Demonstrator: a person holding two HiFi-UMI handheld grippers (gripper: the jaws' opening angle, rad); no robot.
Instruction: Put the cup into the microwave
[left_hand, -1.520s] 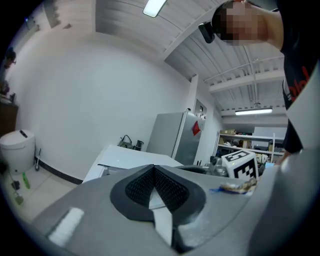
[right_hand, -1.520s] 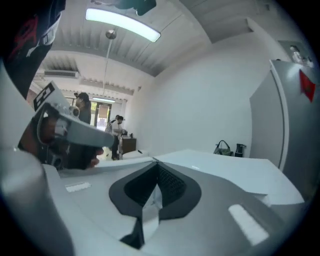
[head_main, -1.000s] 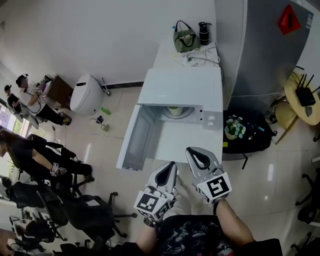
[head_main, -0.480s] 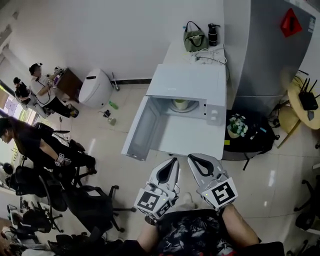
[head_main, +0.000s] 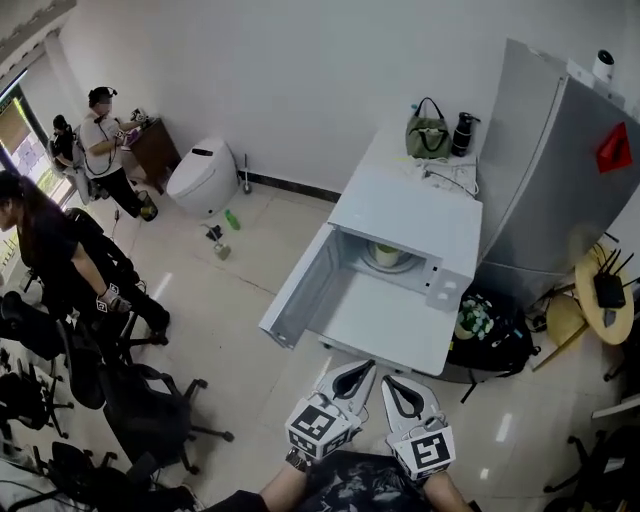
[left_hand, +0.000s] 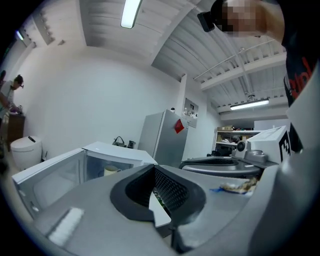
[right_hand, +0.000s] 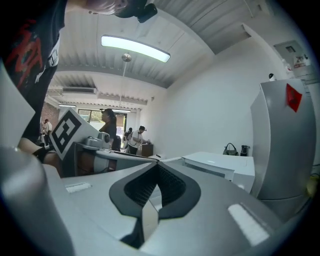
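A white microwave (head_main: 408, 214) stands on a white counter with its door (head_main: 303, 290) swung wide open to the left. A pale cup (head_main: 386, 254) sits on the turntable inside the cavity. My left gripper (head_main: 349, 385) and right gripper (head_main: 404, 396) hover side by side near my body, well short of the counter's front edge. Both are shut with nothing between their jaws. In the left gripper view the shut left gripper (left_hand: 158, 201) points toward the microwave (left_hand: 117, 152), where the cup (left_hand: 111, 170) shows behind the open door (left_hand: 47, 177). The shut right gripper (right_hand: 151, 194) faces the microwave's side (right_hand: 220, 165).
A grey fridge (head_main: 560, 180) stands right of the counter. A green bag (head_main: 428, 135) and a black bottle (head_main: 461, 133) sit at the counter's back. A black bag (head_main: 485, 335) lies on the floor by the fridge. Office chairs (head_main: 150, 410) and people (head_main: 60, 260) fill the left.
Both grippers have drawn back from the counter toward my body and come closer together. The view has pulled away, so the microwave now lies farther off.
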